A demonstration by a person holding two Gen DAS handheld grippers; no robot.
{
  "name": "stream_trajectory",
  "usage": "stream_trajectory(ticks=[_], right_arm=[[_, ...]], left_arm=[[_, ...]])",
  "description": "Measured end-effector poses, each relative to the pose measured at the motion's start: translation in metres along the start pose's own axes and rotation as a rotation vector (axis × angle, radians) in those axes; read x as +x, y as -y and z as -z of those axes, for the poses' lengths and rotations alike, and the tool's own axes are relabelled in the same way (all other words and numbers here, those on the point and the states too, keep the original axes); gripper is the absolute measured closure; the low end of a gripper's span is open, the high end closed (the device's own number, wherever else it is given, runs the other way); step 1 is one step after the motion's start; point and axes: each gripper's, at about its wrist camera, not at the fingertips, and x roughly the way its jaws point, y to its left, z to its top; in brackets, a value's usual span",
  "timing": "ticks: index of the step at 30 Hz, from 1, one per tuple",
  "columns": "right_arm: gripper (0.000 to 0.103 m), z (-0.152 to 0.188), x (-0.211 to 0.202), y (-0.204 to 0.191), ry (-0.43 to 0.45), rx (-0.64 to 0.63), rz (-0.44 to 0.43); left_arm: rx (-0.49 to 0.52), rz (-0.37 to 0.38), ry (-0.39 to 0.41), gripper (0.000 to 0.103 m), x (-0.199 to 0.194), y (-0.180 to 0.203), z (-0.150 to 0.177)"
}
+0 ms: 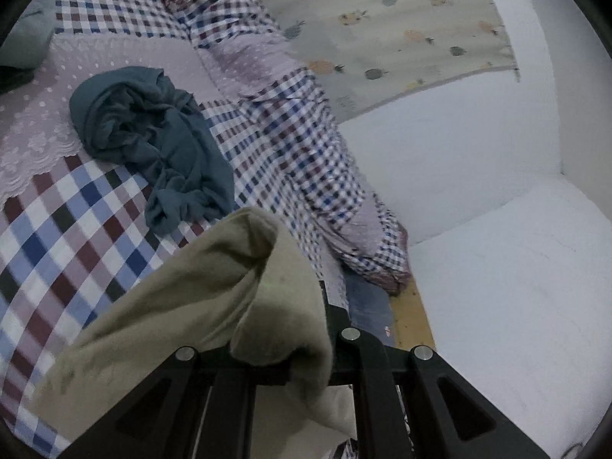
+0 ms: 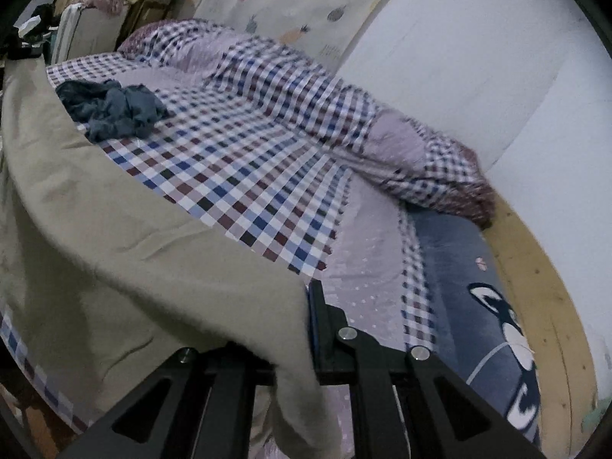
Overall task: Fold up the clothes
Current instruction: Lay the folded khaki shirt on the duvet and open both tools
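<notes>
A beige garment (image 1: 183, 306) hangs from my left gripper (image 1: 302, 306), which is shut on its edge; the cloth drapes over the fingers and hides one of them. In the right wrist view the same beige garment (image 2: 114, 229) stretches in a wide band from my right gripper (image 2: 302, 317), shut on it, up to a dark gripper at the far left (image 2: 23, 44). A crumpled teal garment (image 1: 153, 134) lies loose on the checked bed sheet (image 1: 57, 237), apart from both grippers. It shows again as the teal garment (image 2: 111, 109) beyond the beige band.
A rolled checked duvet (image 2: 325, 107) runs along the wall side of the bed. A white wall (image 1: 478, 172) carries a fruit-print cloth (image 1: 382, 30). A blue cartoon blanket (image 2: 478, 306) and a wooden bed frame (image 2: 543, 287) border the right. Boxes and bedding (image 2: 88, 11) pile at the far end.
</notes>
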Motion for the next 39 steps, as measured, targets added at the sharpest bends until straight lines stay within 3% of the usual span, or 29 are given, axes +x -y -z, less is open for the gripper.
stream_trajectory(ticks=[8, 14, 17, 18, 19, 20, 21, 24, 27, 31, 37, 39], right_arm=[[0.096, -0.024, 0.106, 0.014, -0.172, 0.010, -0.195], [0.084, -0.022, 0.201, 0.022, -0.343, 0.142, -0.347], [0.070, -0.016, 0.243, 0.028, -0.422, 0.237, -0.383], [0.065, -0.015, 0.246, 0.033, -0.403, 0.271, -0.351], [0.063, -0.014, 0.248, 0.038, -0.379, 0.304, -0.314], [0.060, -0.013, 0.245, 0.046, -0.329, 0.355, -0.278], [0.049, -0.011, 0.240, 0.053, -0.273, 0.408, -0.241], [0.046, -0.002, 0.220, 0.068, -0.155, 0.498, -0.060], [0.045, 0.014, 0.201, 0.081, -0.123, 0.548, -0.019], [0.045, 0.045, 0.176, 0.096, -0.148, 0.619, -0.049], [0.045, 0.118, 0.123, 0.093, -0.229, 0.767, -0.221], [0.045, 0.142, 0.109, 0.081, -0.252, 0.760, -0.264]], left_arm=[[-0.125, -0.134, -0.047, 0.096, 0.082, -0.041, -0.037], [-0.179, -0.236, -0.078, 0.091, 0.137, -0.081, -0.054], [-0.178, -0.227, -0.057, 0.069, 0.144, -0.090, -0.059], [-0.165, -0.206, -0.023, 0.054, 0.139, -0.088, -0.061], [-0.150, -0.174, 0.023, 0.038, 0.129, -0.086, -0.064], [-0.136, -0.142, 0.069, 0.034, 0.119, -0.084, -0.067], [-0.121, -0.112, 0.113, 0.029, 0.110, -0.082, -0.069], [-0.060, -0.111, 0.154, 0.028, 0.087, -0.080, -0.070], [-0.004, -0.161, 0.156, 0.028, 0.070, -0.081, -0.064], [0.045, -0.213, 0.140, 0.028, 0.051, -0.090, -0.050], [0.149, -0.236, 0.086, 0.028, 0.022, -0.076, -0.020], [0.194, -0.242, 0.072, 0.028, 0.012, -0.070, -0.009]])
